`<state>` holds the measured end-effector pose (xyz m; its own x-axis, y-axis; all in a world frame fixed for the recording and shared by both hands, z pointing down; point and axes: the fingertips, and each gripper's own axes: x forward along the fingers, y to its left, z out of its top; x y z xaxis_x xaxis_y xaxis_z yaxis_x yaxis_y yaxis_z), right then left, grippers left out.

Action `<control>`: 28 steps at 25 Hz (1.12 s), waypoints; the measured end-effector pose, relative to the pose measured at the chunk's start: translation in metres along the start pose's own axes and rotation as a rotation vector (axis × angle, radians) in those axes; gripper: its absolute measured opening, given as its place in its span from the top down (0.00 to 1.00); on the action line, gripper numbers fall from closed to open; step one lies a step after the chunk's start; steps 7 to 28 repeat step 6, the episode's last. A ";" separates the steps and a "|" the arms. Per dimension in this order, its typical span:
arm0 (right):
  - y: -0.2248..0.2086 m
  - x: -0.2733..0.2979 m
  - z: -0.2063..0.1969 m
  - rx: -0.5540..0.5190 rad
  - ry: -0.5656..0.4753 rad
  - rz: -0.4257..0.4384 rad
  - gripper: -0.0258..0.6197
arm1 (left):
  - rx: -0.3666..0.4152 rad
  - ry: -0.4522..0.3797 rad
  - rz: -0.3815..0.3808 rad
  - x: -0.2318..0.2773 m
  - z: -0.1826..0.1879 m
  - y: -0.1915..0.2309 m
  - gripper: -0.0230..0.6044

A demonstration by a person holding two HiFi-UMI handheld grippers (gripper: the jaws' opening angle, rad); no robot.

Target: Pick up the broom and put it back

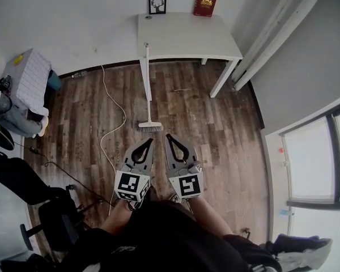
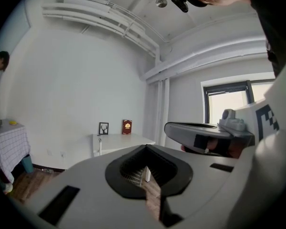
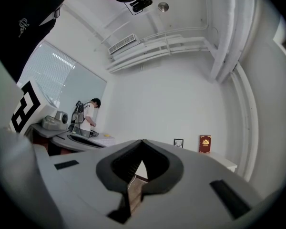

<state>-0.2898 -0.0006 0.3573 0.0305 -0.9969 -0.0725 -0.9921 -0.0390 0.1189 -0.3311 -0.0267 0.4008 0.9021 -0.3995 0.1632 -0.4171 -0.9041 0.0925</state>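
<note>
The broom (image 1: pixel 148 89) stood with its brush on the wood floor (image 1: pixel 215 129) and its stick leaning on the white table (image 1: pixel 187 35). A white cord (image 1: pixel 116 123) lay on the floor to its left. The left gripper (image 1: pixel 151 141) and the right gripper (image 1: pixel 168 136) were side by side, near the brush but not touching it. Both were clenched, tips together, with nothing in them.

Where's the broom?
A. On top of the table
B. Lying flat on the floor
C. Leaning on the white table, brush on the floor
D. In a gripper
C: the broom stands with its handle against the white table edge and its bristles on the floor.
</note>
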 end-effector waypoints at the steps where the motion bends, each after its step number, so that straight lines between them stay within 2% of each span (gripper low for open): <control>1: 0.001 -0.001 0.000 0.001 -0.001 0.000 0.93 | -0.004 0.002 0.002 -0.001 -0.001 0.000 0.96; 28: 0.005 -0.008 0.001 -0.007 -0.003 0.003 0.93 | 0.004 0.012 0.004 -0.007 -0.004 -0.004 0.96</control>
